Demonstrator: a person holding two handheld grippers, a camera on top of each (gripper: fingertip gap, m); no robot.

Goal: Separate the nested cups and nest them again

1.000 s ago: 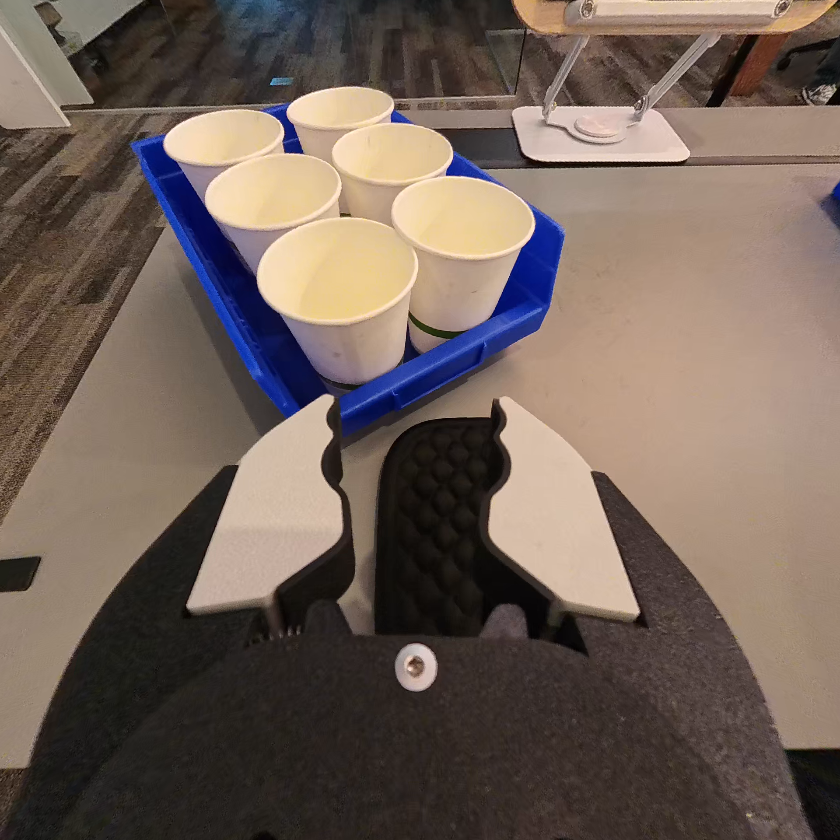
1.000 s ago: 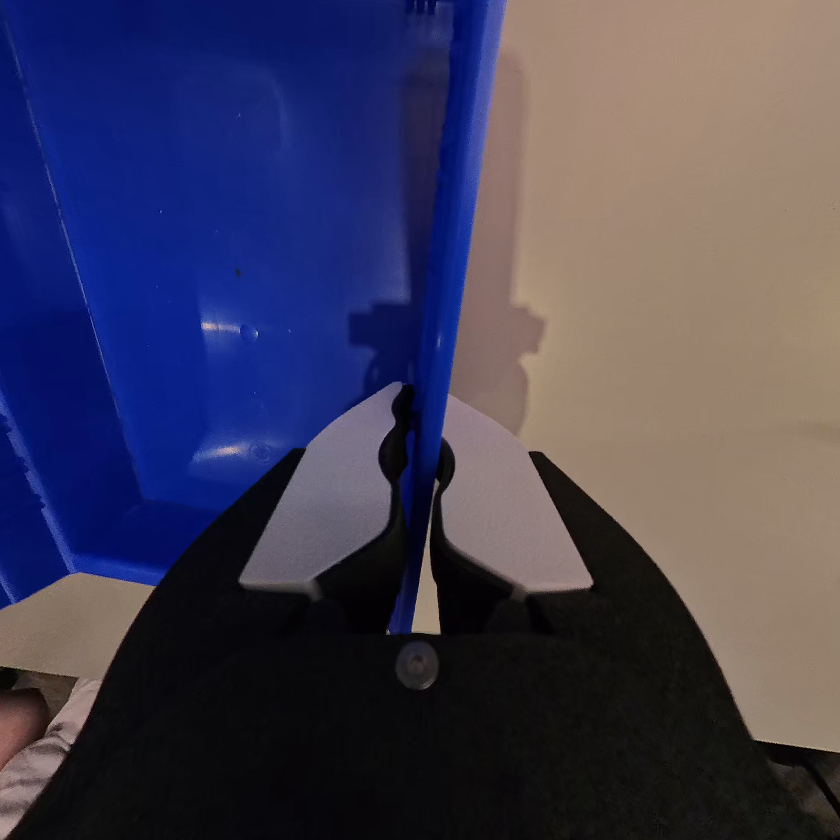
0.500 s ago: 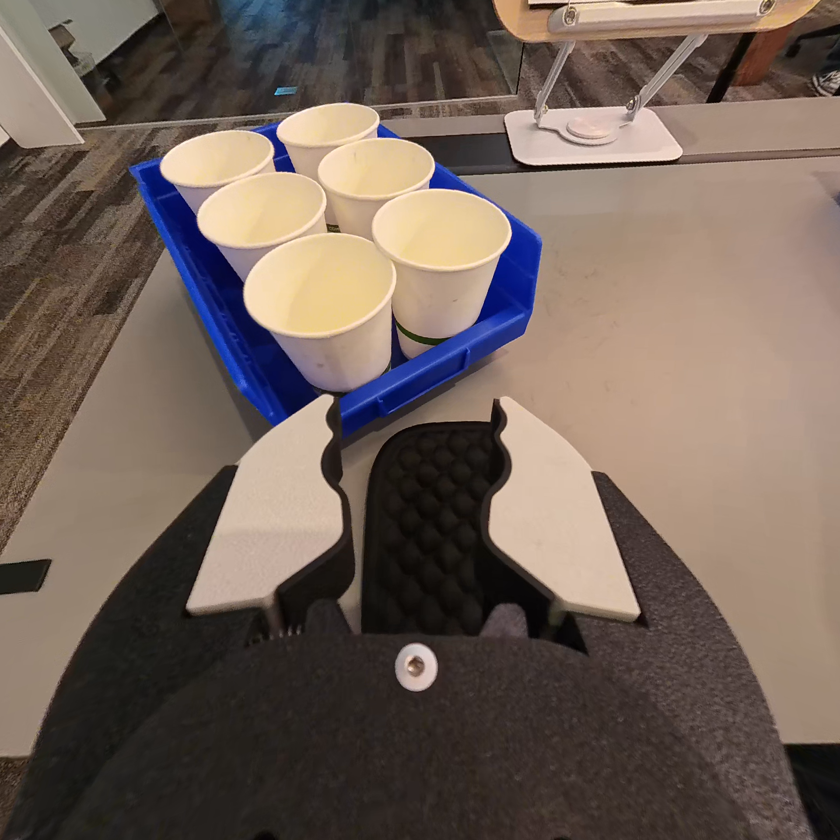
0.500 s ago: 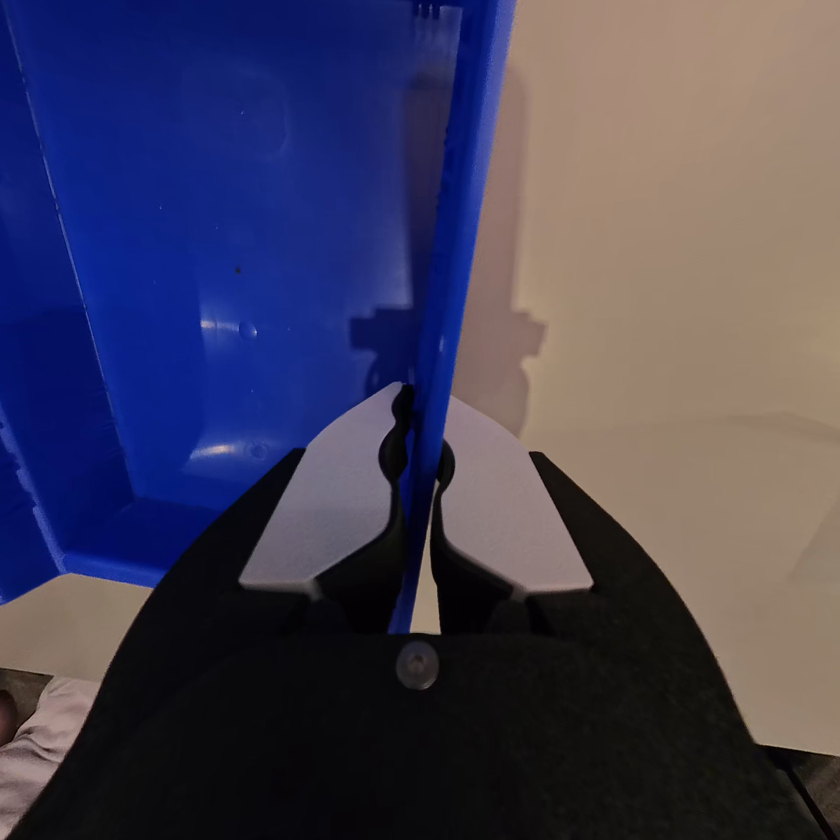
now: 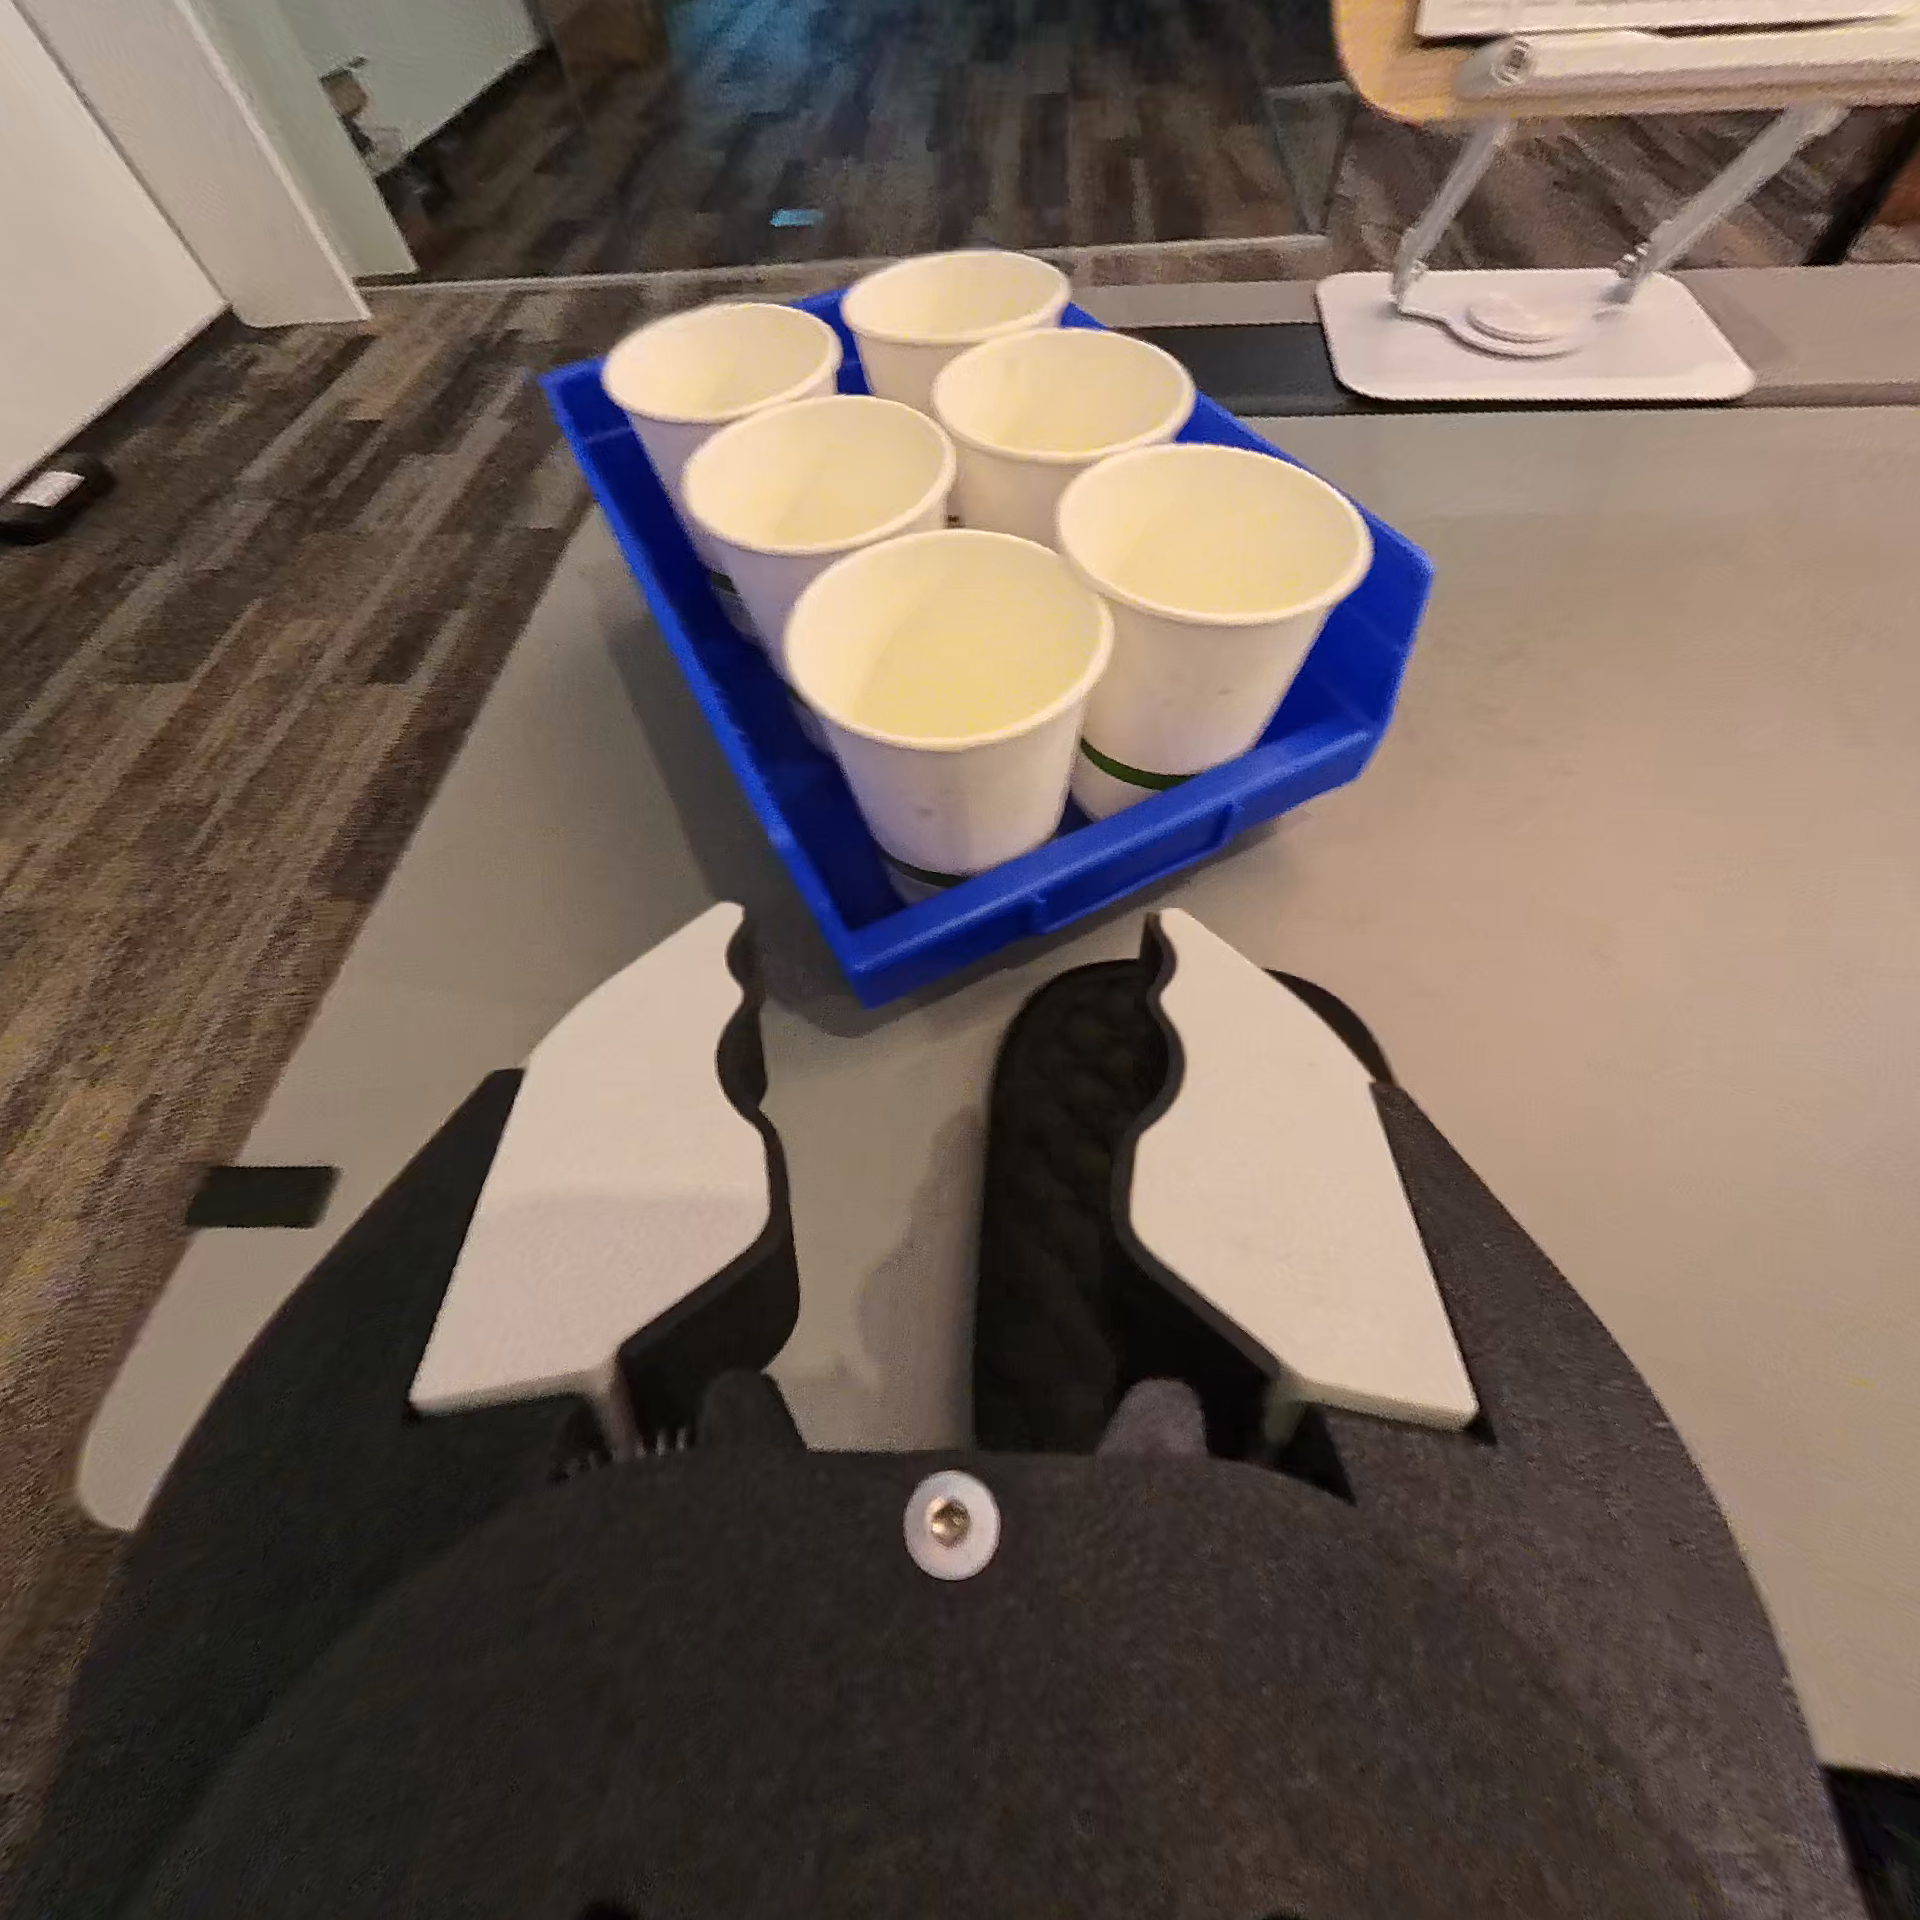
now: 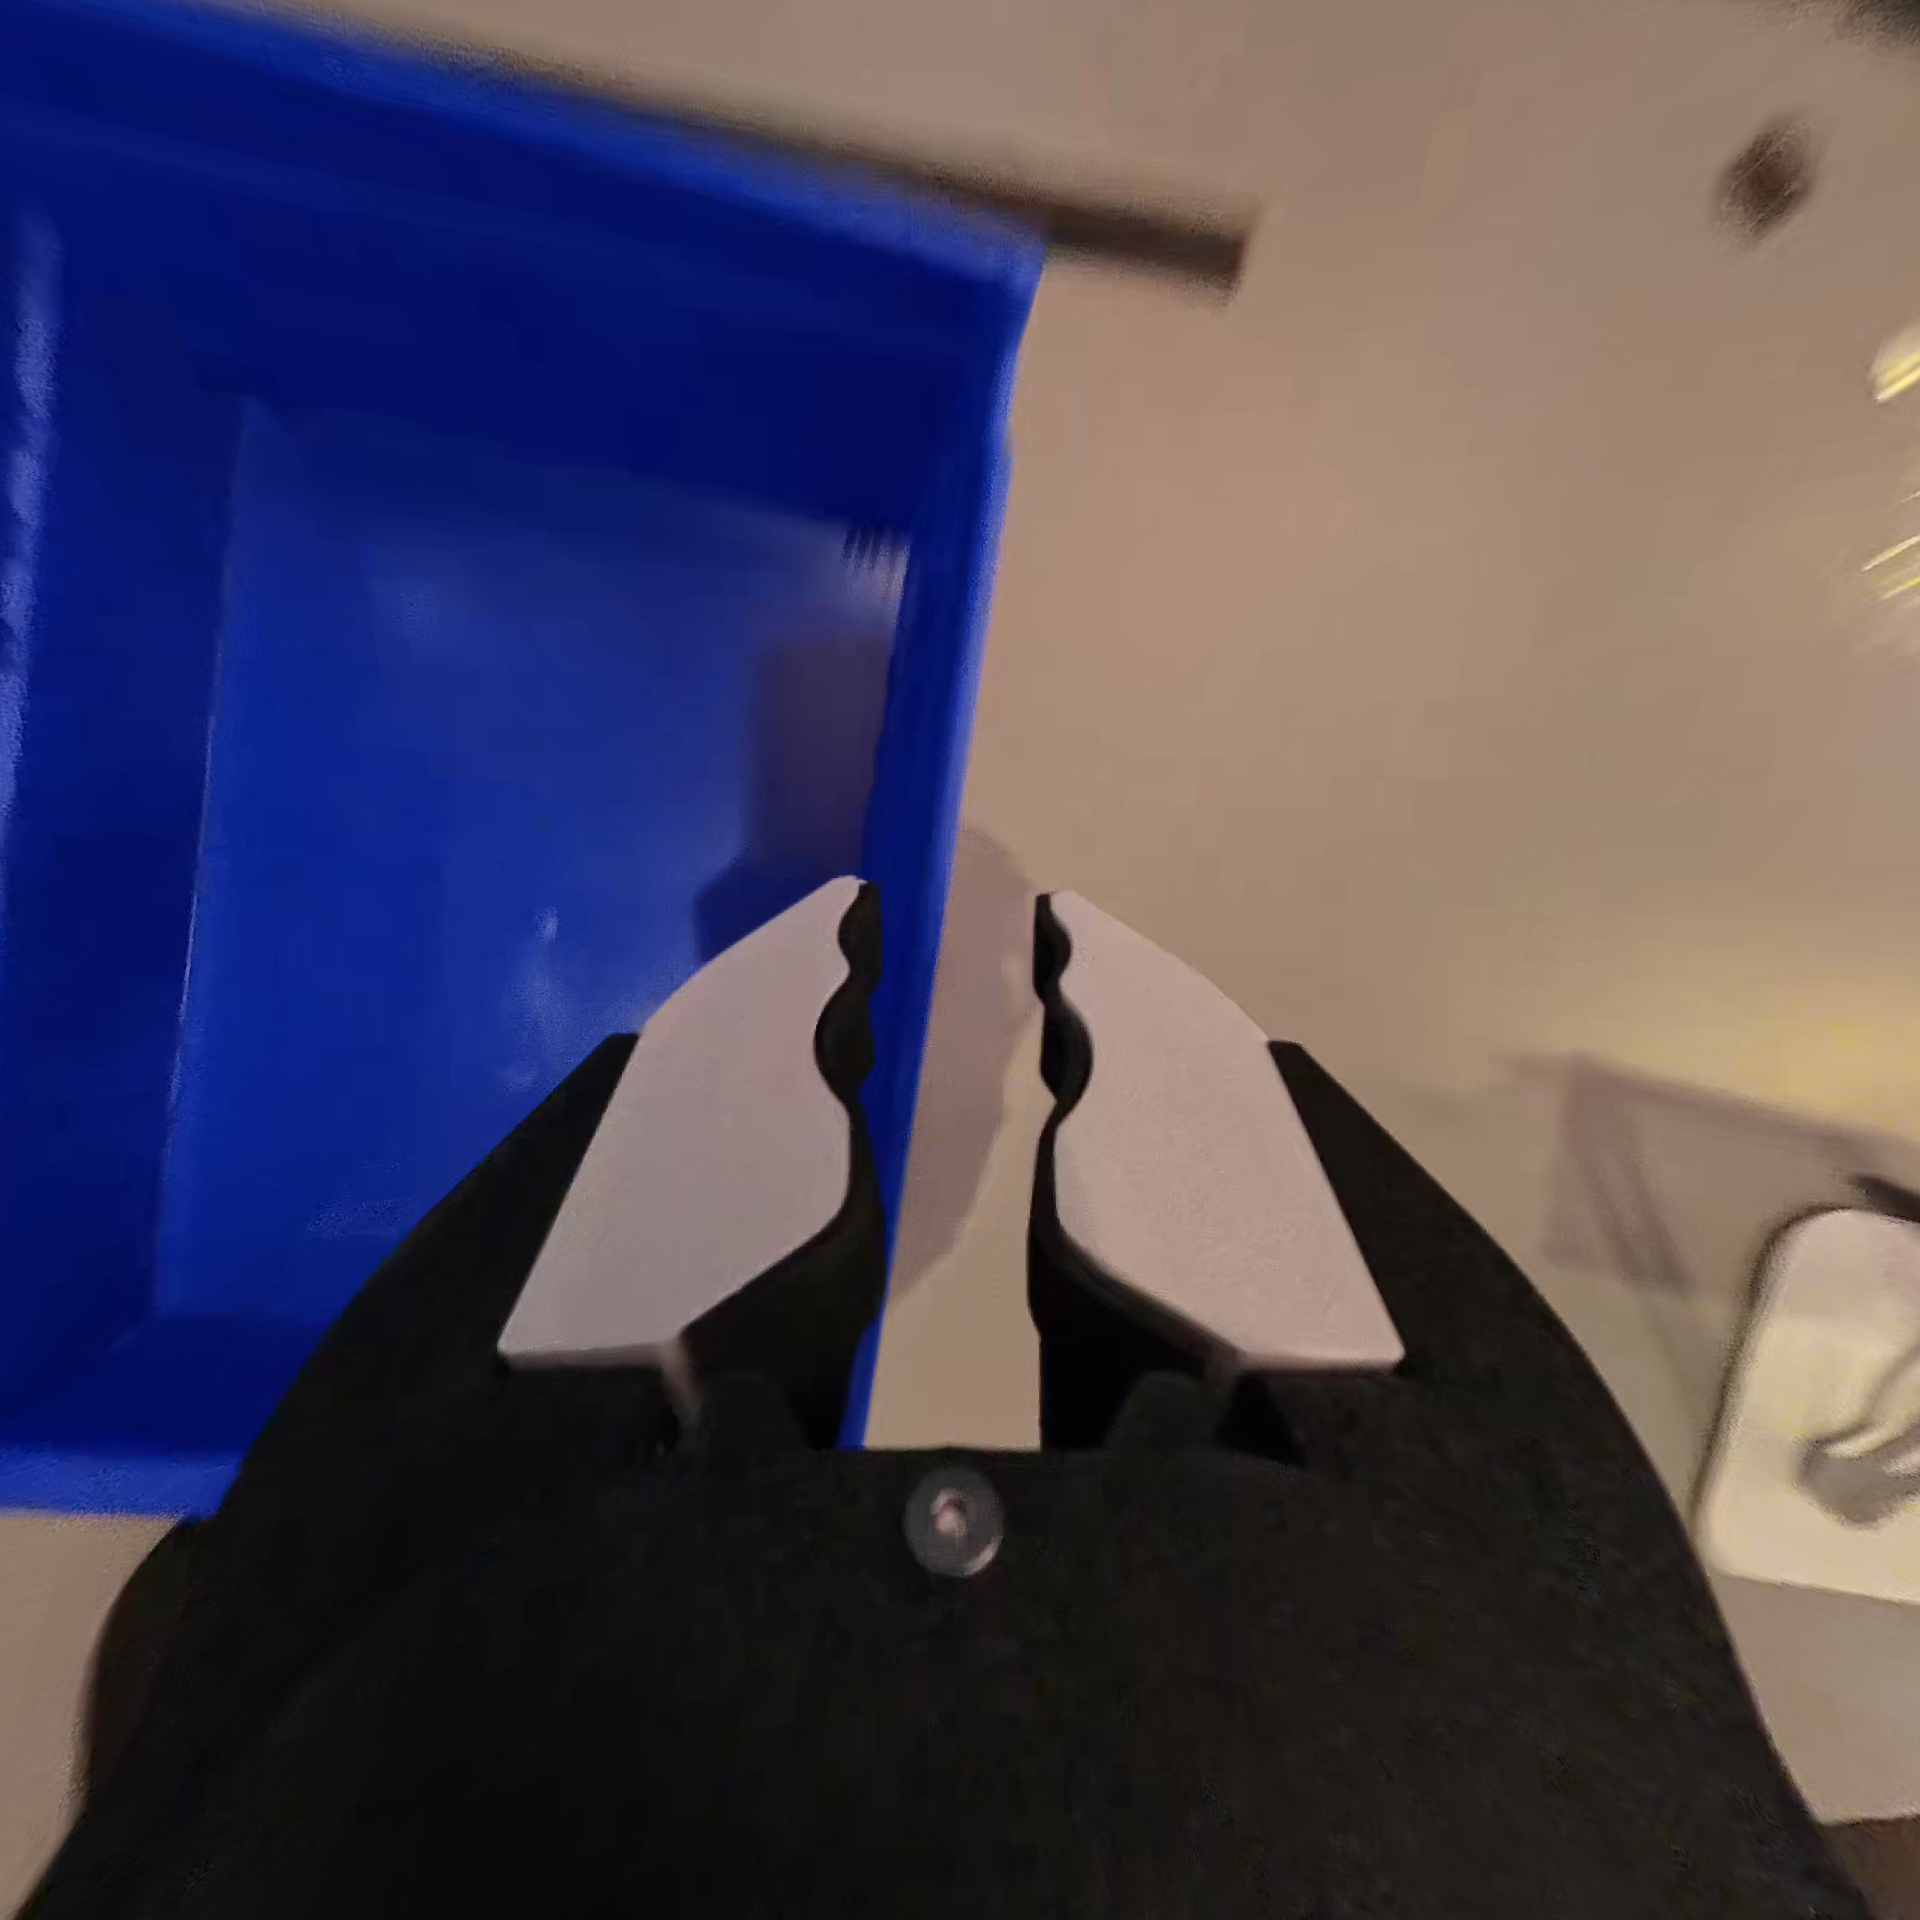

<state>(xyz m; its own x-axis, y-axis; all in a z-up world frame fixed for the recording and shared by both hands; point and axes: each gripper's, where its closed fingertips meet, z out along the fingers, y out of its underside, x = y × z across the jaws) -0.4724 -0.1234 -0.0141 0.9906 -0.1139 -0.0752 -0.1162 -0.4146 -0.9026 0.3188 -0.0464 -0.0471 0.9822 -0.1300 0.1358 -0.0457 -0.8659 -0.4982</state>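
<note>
A grey table fills most of the left wrist view, its left edge running along a floor of mixed brown and grey planks. At the table's far right lies a flat white base plate with two slanted metal struts rising to a pale wooden board. A white wall panel stands at far left. In the blurred right wrist view, a white object lies at the right edge.

Your right gripper stands with its jaws apart astride the right wall of the empty blue bin, on the beige table.
</note>
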